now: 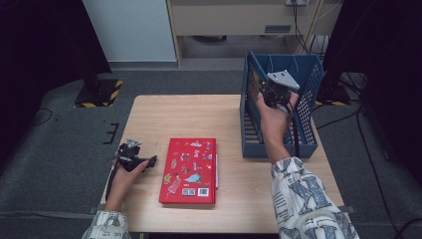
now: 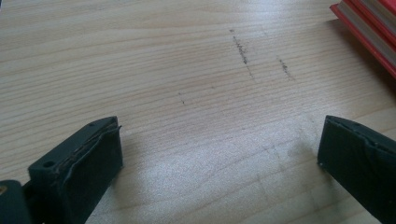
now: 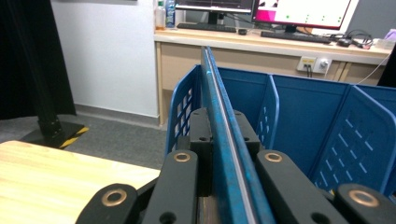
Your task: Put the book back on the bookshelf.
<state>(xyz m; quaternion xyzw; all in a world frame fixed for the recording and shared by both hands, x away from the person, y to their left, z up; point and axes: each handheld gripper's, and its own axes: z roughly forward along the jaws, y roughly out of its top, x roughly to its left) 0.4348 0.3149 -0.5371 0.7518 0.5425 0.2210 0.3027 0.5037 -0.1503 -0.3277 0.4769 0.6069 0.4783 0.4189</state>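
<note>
Right gripper view, right gripper point(image 3: 223, 140) clamped on a thin blue book point(image 3: 219, 116) held upright at the blue file basket point(image 3: 308, 112), left gripper point(image 2: 219, 154) released, jaws wide apart over the wooden table point(image 2: 187, 70), beside the red book point(image 1: 189, 170).

Beyond the pale wooden bench point(image 1: 149, 114)
A yellow-and-black striped stand base point(image 1: 102, 93) is sitting on grey carpet; monitors point(image 3: 261, 5) and a keyboard point(image 3: 205, 27) are resting on a beige desk point(image 3: 261, 44).
</note>
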